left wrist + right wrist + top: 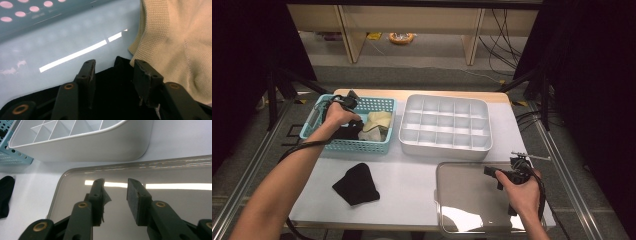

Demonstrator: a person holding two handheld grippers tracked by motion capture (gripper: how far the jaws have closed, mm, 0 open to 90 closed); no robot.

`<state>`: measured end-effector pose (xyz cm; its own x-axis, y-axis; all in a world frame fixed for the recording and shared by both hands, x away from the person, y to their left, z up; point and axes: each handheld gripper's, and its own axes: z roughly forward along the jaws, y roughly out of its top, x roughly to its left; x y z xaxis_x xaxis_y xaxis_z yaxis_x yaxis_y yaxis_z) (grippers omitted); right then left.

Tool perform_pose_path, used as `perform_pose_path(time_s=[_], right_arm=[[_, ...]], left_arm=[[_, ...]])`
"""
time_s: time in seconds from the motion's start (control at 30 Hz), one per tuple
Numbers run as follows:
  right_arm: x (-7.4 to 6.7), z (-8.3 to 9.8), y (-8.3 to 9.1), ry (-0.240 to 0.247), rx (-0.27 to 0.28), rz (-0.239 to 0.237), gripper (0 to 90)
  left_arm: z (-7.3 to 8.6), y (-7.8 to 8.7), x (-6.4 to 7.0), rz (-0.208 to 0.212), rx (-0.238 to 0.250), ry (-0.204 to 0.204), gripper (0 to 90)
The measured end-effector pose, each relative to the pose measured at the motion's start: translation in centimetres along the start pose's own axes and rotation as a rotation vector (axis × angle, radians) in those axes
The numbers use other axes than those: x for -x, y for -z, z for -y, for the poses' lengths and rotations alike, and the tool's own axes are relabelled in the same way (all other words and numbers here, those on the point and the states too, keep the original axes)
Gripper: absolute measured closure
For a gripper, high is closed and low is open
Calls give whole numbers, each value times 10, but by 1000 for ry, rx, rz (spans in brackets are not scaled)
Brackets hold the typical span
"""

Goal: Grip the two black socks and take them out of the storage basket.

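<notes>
Fingers [87, 75] astride black cloth [112, 82], cream sock [175, 45] alongside, basket wall [62, 30] near

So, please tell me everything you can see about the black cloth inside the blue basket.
The black cloth lies on the floor of the blue basket, dark and matte, apparently soft fabric, with no clear shape. A cream knitted cloth lies against it. The left gripper points down at it, jaws apart over the fabric, one on each side of a raised fold; whether the pads press it cannot be told.

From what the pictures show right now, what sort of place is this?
Probably a lab or workshop set up for recording sorting work: a white-topped table framed by dark curtains, loose black cables on the floor, and a white plastic divided tray.
</notes>
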<state>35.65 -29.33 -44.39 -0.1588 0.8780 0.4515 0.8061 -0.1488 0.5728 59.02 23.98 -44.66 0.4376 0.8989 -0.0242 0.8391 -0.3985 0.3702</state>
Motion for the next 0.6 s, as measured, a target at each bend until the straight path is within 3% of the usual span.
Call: perform_pose_path(time_s=[0.03, 0.13, 0.17, 0.2, 0.27, 0.47, 0.6], right_arm=[[0, 0, 0, -1, -1, 0, 671], [-2, 0, 1, -26, -10, 2, 671], [0, 0, 1, -1, -3, 4, 670], [0, 0, 0, 0, 3, -1, 670], [-1, 0, 1, -6, -4, 4, 671], [-1, 0, 1, -4, -4, 3, 670], [-1, 0, 1, -5, -3, 3, 670]], left_arm=[[1, -1, 4, 11, -8, 46, 556], [2, -2, 3, 25, -35, 41, 585], [3, -3, 4, 25, -29, 45, 593], [3, -2, 3, 26, -50, 31, 613], [5, -3, 3, 30, -45, 26, 652], [5, -2, 5, 30, -73, 9, 867], [4, 1, 6, 29, -85, 5, 877]])
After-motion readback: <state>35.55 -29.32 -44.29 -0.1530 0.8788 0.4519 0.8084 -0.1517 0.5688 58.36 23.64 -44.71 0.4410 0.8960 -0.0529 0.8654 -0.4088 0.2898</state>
